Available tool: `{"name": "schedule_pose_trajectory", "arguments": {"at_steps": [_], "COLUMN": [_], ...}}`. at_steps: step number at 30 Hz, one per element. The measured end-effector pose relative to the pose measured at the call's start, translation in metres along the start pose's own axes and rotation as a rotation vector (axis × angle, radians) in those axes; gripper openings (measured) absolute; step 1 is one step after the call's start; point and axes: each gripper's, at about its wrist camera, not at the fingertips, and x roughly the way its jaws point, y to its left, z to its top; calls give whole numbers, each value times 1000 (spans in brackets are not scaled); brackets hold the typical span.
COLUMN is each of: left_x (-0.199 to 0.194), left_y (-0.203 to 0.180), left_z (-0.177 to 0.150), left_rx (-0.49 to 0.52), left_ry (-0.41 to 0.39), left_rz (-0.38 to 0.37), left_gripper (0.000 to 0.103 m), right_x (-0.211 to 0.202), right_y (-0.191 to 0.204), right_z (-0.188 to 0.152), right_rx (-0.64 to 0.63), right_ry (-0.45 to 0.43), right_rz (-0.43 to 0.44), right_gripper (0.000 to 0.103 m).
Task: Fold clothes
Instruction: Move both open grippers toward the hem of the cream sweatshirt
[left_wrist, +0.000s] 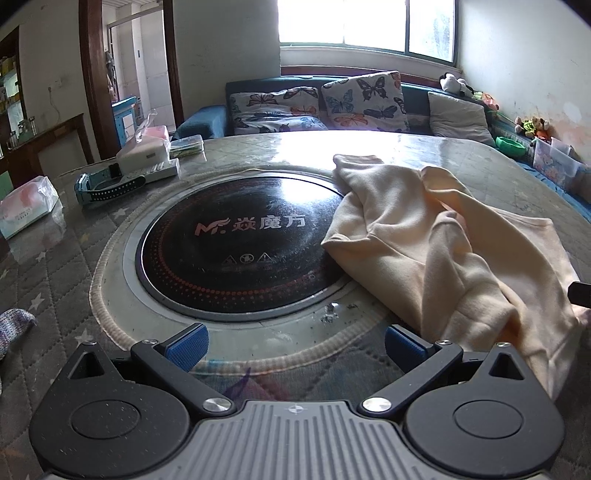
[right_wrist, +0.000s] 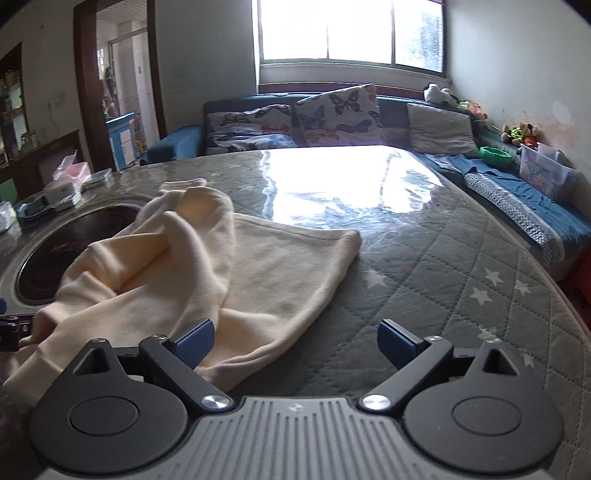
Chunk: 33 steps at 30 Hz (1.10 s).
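Observation:
A cream sweatshirt lies crumpled on the round table, partly over the black hotplate. In the left wrist view it is to the right of my left gripper, which is open and empty above the hotplate's near rim. In the right wrist view the sweatshirt spreads left and ahead. My right gripper is open and empty, its left finger over the garment's near hem.
The quilted star-pattern table cover under clear plastic stretches right. Tissue packs, a box and a blue watch sit at the table's left. A sofa with butterfly cushions stands behind.

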Motion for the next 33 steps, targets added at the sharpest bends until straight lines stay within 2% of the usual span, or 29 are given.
{"name": "schedule_pose_trajectory", "arguments": {"at_steps": [15,33], "left_x": [-30,-58], "left_y": [-7,-22], "left_z": [-13,-22], "left_rx": [48,92], "left_ry": [-15,-51], "left_rz": [-20,-49], "left_gripper": [103,103], "right_x": [-42,-75], "right_y": [18,28], "right_z": [-20,-29], "right_rx": [-20,-47], "right_ry": [-10,-57], "right_rz": [70,94], "right_gripper": [81,77]}}
